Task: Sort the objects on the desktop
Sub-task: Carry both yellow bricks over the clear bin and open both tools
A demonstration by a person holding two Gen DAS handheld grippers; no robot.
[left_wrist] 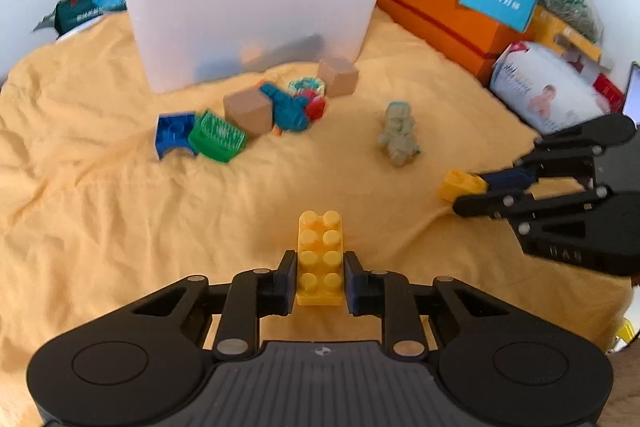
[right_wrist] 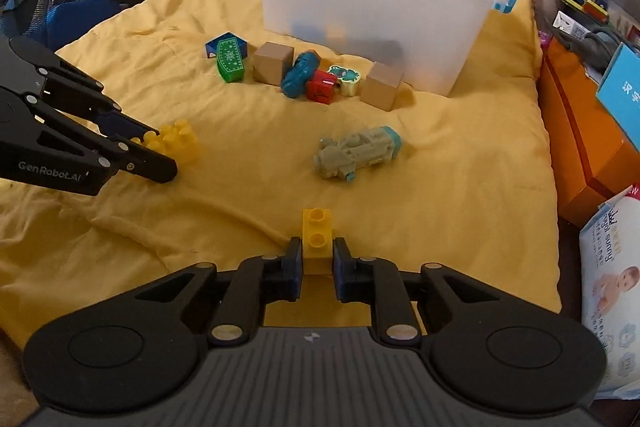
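Observation:
On the yellow cloth [left_wrist: 100, 211], my left gripper [left_wrist: 320, 259] is shut on a wide yellow studded brick [left_wrist: 320, 259], its pads against the brick's two long sides. In the right wrist view the left gripper [right_wrist: 160, 151] comes in from the left with that brick [right_wrist: 180, 143]. My right gripper [right_wrist: 317, 243] is shut on a narrow yellow brick [right_wrist: 317, 239]. The left wrist view has the right gripper [left_wrist: 468, 193] at the right edge holding that brick [left_wrist: 460, 183]. A translucent bin [left_wrist: 248, 7] stands at the back with a few dim items inside.
Loose toys lie before the bin: a blue arch block [left_wrist: 172, 139], a green block [left_wrist: 218, 139], two wooden cubes [left_wrist: 248, 115], a teal toy [left_wrist: 286, 109] and a grey-green toy vehicle [left_wrist: 398, 133]. An orange box [left_wrist: 452, 23] and a wipes pack [left_wrist: 548, 91] line the right side.

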